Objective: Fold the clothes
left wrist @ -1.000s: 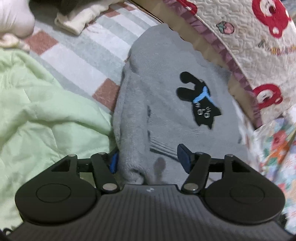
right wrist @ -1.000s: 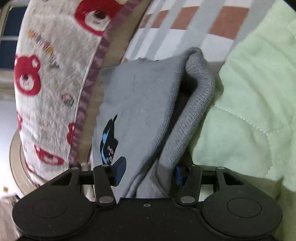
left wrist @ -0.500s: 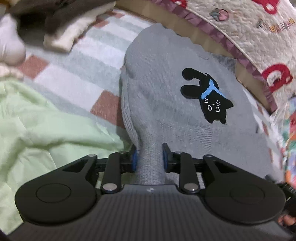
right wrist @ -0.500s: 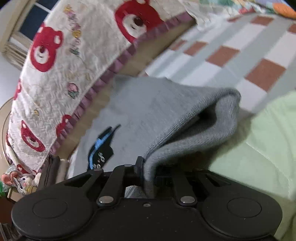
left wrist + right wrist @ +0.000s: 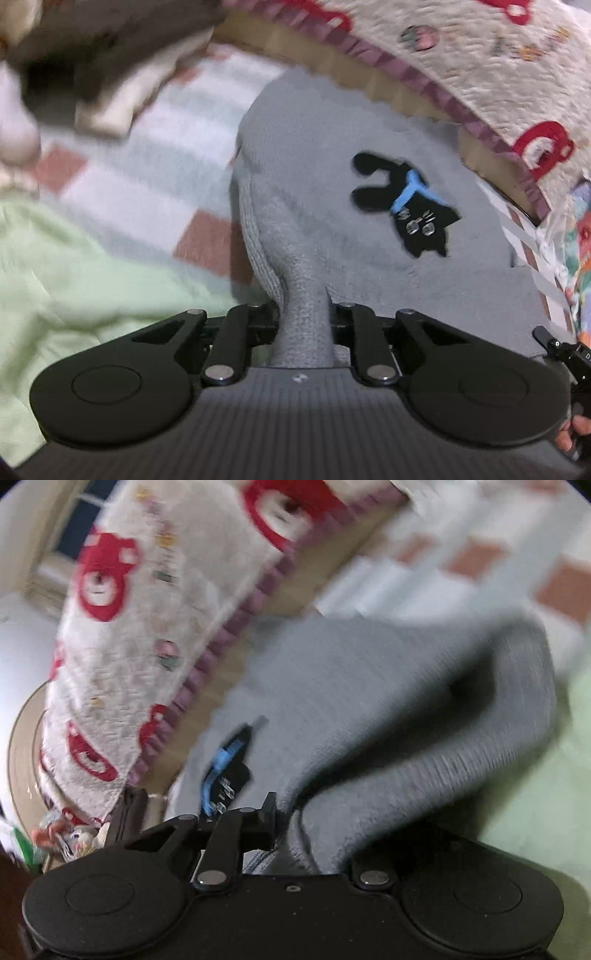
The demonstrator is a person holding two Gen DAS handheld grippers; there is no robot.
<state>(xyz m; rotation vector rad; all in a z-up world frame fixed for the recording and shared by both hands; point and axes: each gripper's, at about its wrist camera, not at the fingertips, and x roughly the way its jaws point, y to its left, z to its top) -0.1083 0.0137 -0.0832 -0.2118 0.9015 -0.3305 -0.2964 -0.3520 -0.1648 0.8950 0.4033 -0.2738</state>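
The left gripper (image 5: 303, 314) is now clamping a bunched ridge of the grey sweater (image 5: 332, 206); a second ago its jaws were standing wide on either side of that same near edge, and half a second ago they had just come together on it. The right gripper (image 5: 306, 834) has gone the same way: a second ago it was open around the folded hem, and now it is pinching a thick roll of the knit, with its right finger hidden under the cloth.

The sweater is lying on the bed straight ahead of both grippers, with its near edge pulled up into the two pinches. Its black cat patch (image 5: 406, 206) is sitting ahead and to the right of the left gripper, facing up. In the right wrist view the cloth is curling over into a deep rounded fold (image 5: 480, 716) ahead and to the right of the gripper, so the near part is already doubling over itself.

Beyond the sweater, the bear-print quilt (image 5: 480, 66) is rising along the far side, the checked bedsheet (image 5: 155, 155) is showing ahead to the left of the left gripper, and the green blanket (image 5: 74, 280) is lying close on its left.

Both views are smearing with motion, more than in the earlier frames. With both grips closed, I judge that the sweater is being lifted or carried over for a fold.
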